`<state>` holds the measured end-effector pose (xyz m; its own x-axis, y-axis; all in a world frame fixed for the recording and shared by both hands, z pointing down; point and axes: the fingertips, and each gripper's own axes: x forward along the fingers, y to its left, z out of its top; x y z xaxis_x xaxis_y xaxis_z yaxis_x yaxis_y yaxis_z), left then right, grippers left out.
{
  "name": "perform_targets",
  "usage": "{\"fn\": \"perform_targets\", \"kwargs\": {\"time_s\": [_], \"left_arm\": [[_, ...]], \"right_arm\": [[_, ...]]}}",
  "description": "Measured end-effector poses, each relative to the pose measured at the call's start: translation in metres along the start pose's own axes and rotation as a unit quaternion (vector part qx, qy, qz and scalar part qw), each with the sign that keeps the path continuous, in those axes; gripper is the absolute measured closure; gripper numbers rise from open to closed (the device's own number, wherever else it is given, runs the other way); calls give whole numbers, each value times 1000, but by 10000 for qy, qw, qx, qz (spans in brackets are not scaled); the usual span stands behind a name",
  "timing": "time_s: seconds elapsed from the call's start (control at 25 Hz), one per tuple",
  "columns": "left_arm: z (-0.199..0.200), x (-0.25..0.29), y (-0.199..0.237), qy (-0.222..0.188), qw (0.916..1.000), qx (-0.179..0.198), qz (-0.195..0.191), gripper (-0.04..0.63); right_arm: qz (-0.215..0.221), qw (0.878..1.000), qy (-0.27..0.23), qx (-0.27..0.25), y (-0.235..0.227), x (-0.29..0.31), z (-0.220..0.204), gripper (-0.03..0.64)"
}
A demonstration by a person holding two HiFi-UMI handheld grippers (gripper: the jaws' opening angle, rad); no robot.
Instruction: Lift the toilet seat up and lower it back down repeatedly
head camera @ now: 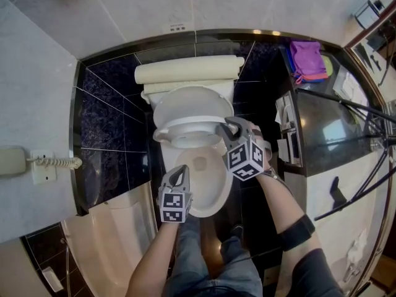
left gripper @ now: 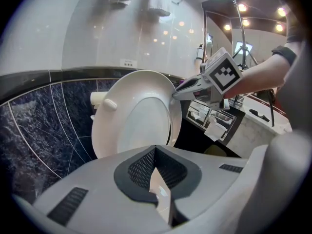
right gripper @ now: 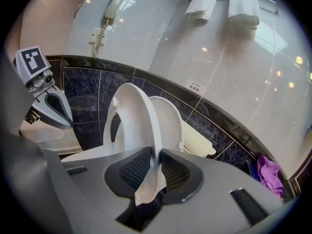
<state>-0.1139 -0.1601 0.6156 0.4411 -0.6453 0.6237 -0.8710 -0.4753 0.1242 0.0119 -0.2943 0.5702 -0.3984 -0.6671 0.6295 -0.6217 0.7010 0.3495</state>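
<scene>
**Seat held half-raised by the right gripper**

The right gripper (right gripper: 155, 168) has its two black ribbed pads pinched on the rim of the white plastic oval toilet seat (right gripper: 130, 123), one pad on each face. From the jaws the ring rises edge-on, up and away. Its long axis runs from the hinge at the back to the free front end, which points upward and leans toward the person. Just behind the seat, beyond the jaws, stands the white plastic lid (right gripper: 171, 123), upright with a narrow gap between the two. Behind that lies the cream ceramic cistern (head camera: 185, 70) against dark blue marble wall tiles (head camera: 114, 79).

From above, the right gripper (head camera: 230, 127) clasps the right side of the seat (head camera: 185, 124), over the open white bowl (head camera: 207, 184).

The left gripper (left gripper: 156, 168) has its pads pressed together with nothing between them. It hangs apart from the seat, whose underside faces its jaws, and sits near the bowl's left rim (head camera: 179, 173).

Out past the right jaws a purple cloth (right gripper: 268, 172) lies on the counter.
</scene>
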Motion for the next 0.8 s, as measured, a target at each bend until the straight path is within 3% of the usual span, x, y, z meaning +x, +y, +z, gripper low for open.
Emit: {"fn": "perform_targets", "kwargs": {"time_s": [0.6, 0.8], "left_arm": [[-52, -24, -29, 11, 9988, -271, 402, 595], [-63, -36, -39, -150, 9983, -273, 486, 595]], "right_arm": [[150, 9973, -174, -704, 97, -74, -44, 526], [234, 9921, -77, -1231, 144, -96, -73, 525]]}}
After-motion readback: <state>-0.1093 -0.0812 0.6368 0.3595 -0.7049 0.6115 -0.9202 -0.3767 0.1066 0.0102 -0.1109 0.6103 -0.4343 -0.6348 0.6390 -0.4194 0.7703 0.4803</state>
